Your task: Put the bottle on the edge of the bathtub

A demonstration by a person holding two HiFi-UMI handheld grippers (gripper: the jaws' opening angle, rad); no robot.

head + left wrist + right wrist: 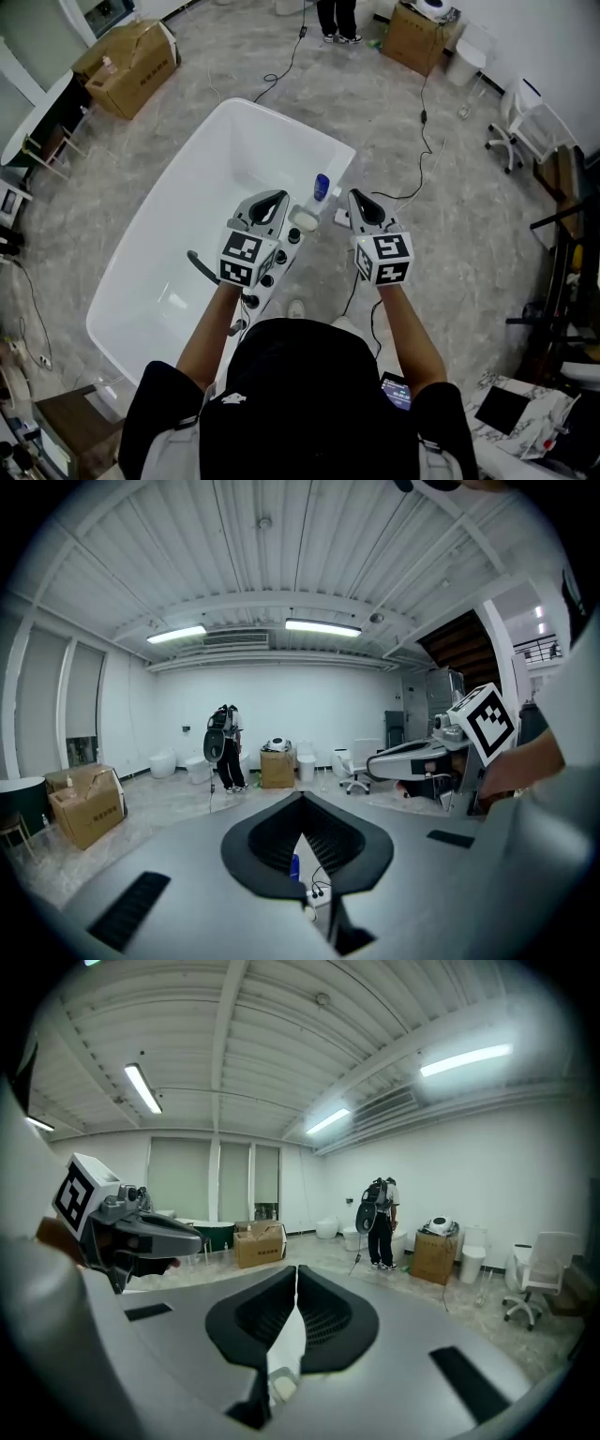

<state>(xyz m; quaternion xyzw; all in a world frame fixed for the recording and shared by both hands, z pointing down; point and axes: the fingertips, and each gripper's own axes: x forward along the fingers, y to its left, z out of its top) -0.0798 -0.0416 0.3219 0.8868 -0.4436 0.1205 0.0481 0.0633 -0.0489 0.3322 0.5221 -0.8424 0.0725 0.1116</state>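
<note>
Bottle [322,187] on bathtub [155,211] edge, print unreadable

The head view is looking steeply down from overhead, close onto the bathtub [155,206], the left gripper [275,197] and the right gripper [357,195]. Each gripper view is facing almost level along its own jaws, across the room. All three are taking in the distant standing person [337,21] [225,747] [380,1222].

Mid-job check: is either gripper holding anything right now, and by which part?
Nothing is held. The left gripper and the right gripper both have their jaws together and empty. The blue bottle stands on the bathtub edge, apart from them.
</note>
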